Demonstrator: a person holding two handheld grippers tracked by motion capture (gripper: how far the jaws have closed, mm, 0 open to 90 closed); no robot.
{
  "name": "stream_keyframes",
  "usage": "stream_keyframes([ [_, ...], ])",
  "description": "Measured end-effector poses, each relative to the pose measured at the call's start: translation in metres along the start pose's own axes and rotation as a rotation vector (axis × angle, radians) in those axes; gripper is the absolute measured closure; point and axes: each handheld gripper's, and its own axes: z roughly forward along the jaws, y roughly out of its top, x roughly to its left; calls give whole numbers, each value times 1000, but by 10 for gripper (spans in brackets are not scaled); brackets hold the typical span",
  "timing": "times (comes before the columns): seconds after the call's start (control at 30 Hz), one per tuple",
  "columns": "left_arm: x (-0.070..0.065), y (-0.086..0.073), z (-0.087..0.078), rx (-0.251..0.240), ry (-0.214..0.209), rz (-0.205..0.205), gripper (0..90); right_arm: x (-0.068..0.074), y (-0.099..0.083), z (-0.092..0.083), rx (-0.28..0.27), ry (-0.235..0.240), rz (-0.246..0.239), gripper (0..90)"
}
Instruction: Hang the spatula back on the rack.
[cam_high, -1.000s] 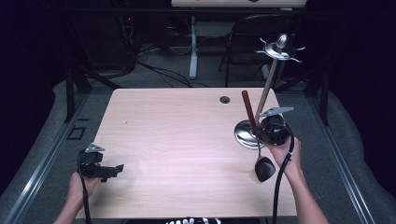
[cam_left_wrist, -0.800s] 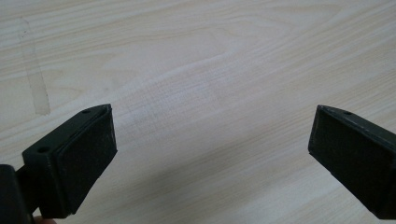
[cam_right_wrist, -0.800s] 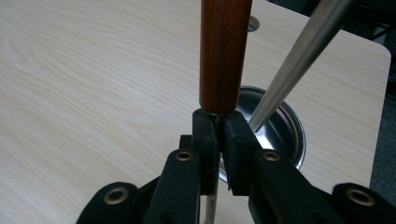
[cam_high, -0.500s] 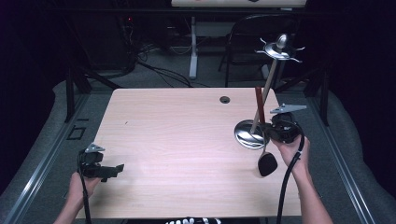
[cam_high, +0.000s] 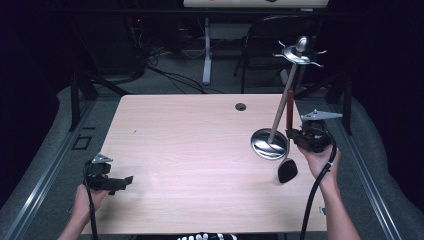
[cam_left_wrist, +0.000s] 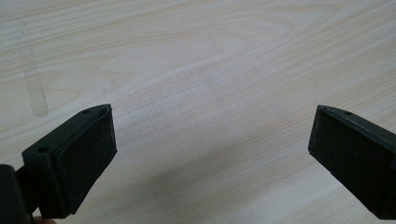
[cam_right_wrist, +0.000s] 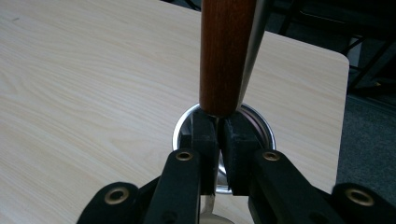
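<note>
A metal utensil stand (cam_high: 270, 144) with a round shiny base, a leaning pole and hooks at its top (cam_high: 299, 52) sits at the right of the wooden table (cam_high: 190, 140). My right gripper (cam_high: 292, 134) is shut on a utensil just below its red-brown wooden handle (cam_high: 289, 112). The utensil's black head (cam_high: 287, 171) hangs beneath, above the table. In the right gripper view the pads (cam_right_wrist: 205, 140) pinch the thin shaft under the handle (cam_right_wrist: 224, 56), with the stand's base (cam_right_wrist: 261, 122) behind. My left gripper (cam_high: 122, 181) rests open at the table's front left, nothing between its fingers (cam_left_wrist: 74, 158).
A small dark cable hole (cam_high: 241, 106) lies at the table's far middle. Behind the table are a chair (cam_high: 270, 40), a desk leg and loose cables on the floor. The table's right edge runs close beside my right hand (cam_high: 320, 160).
My right gripper has moved right and a little up with the utensil, whose handle now stands nearly upright beside the stand's pole. The left gripper has stayed put.
</note>
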Motion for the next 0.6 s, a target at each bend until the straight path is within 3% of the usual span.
stream_keyframes([
  [0.6,-2,1,3,4,2,10,8,-29,6,-21,-76,-27,57,849],
])
